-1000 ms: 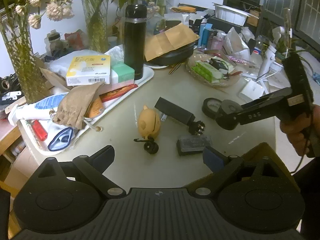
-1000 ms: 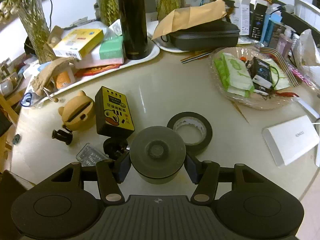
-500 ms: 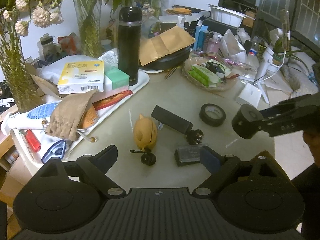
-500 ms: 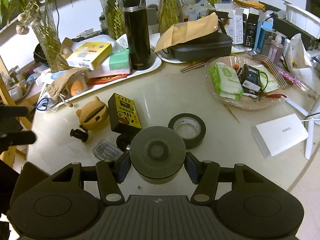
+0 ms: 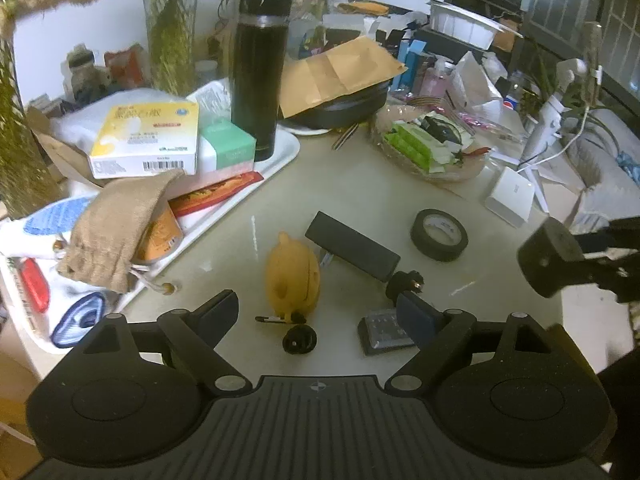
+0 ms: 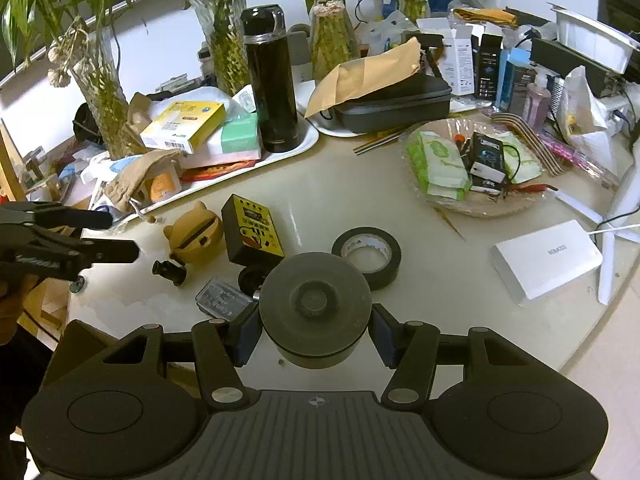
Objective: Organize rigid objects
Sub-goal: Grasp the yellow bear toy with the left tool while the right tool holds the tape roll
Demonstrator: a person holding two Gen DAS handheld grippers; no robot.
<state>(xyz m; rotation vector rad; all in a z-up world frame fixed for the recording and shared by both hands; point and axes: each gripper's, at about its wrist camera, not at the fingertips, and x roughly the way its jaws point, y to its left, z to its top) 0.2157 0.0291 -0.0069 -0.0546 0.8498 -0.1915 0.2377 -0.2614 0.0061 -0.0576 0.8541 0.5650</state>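
Right wrist view: a dark grey round puck-shaped object [image 6: 315, 307] with a raised centre boss sits pinched between the blue pads of the right gripper [image 6: 315, 330], lifted above the pale round table [image 6: 460, 280]. Beyond it lie a black tape roll [image 6: 367, 255] and a black box with a yellow label [image 6: 252, 235]. In the left wrist view, the left gripper [image 5: 320, 314] has its jaws spread wide and closing, nothing pressed between them, above a yellow pig-shaped figure [image 5: 293, 276].
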